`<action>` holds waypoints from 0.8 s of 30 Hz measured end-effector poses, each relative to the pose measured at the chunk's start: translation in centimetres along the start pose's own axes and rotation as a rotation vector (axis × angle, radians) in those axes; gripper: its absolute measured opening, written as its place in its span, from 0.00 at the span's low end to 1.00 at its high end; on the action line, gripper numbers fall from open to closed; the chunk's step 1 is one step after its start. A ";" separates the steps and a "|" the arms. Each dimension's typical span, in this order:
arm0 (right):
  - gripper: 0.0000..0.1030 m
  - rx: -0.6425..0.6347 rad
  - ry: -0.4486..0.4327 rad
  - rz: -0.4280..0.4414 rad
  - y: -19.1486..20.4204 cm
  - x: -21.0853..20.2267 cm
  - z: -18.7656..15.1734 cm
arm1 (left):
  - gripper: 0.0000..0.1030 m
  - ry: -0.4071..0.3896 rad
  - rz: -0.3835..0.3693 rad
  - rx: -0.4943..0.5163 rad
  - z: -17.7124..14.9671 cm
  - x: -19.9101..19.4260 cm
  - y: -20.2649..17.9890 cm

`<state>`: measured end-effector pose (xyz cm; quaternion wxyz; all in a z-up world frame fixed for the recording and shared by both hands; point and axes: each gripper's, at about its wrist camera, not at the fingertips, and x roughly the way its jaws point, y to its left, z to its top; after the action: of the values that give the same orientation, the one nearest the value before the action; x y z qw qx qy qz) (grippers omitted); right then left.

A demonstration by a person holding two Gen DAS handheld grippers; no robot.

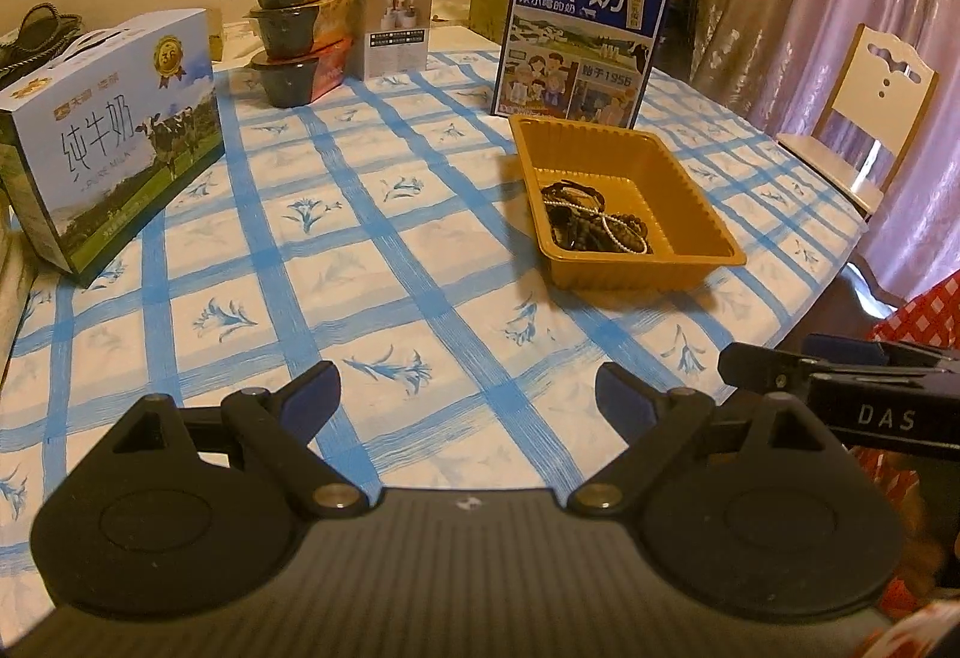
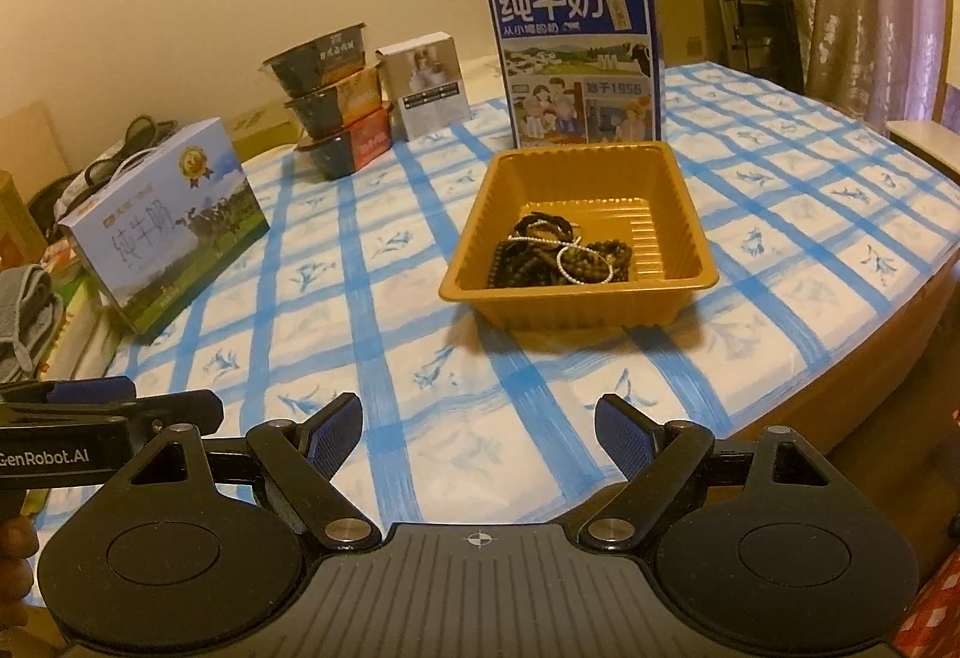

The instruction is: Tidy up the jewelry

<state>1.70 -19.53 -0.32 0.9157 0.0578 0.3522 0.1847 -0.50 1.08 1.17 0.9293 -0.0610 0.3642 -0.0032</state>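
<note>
A gold plastic tray [image 1: 690,190] sits on the blue-checked tablecloth, right of centre; it also shows in the right wrist view [image 2: 474,250]. Inside it lies a tangle of jewelry [image 1: 594,223]: dark bead bracelets and a thin pearl-like chain, also seen in the right wrist view [image 2: 564,253]. My left gripper [image 1: 468,400] is open and empty, low over the near table, well short of the tray. My right gripper [image 2: 477,439] is open and empty near the table's front edge. Each gripper shows at the side of the other's view, the right one [image 1: 840,388] and the left one [image 2: 108,412].
A blue milk carton [image 1: 582,39] stands upright just behind the tray. A light milk box [image 1: 114,135] lies at the left. Stacked dark bowls [image 1: 297,27] and a small white box [image 1: 393,27] stand at the back. A white chair [image 1: 864,117] is at the right.
</note>
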 end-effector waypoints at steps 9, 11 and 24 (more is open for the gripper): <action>0.82 0.003 0.009 0.004 -0.3 0.6 -0.1 | 0.88 0.014 0.009 0.010 0.1 0.9 -0.3; 0.82 0.004 0.009 0.004 -0.4 0.6 -0.2 | 0.88 0.015 0.011 0.010 0.0 0.9 -0.3; 0.82 0.004 0.008 0.003 -0.4 0.6 -0.1 | 0.88 0.008 0.009 0.011 0.1 0.9 -0.1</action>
<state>2.16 -19.70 -0.92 0.9140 0.0593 0.3560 0.1856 0.26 0.94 0.69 0.9282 -0.0542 0.3682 -0.0012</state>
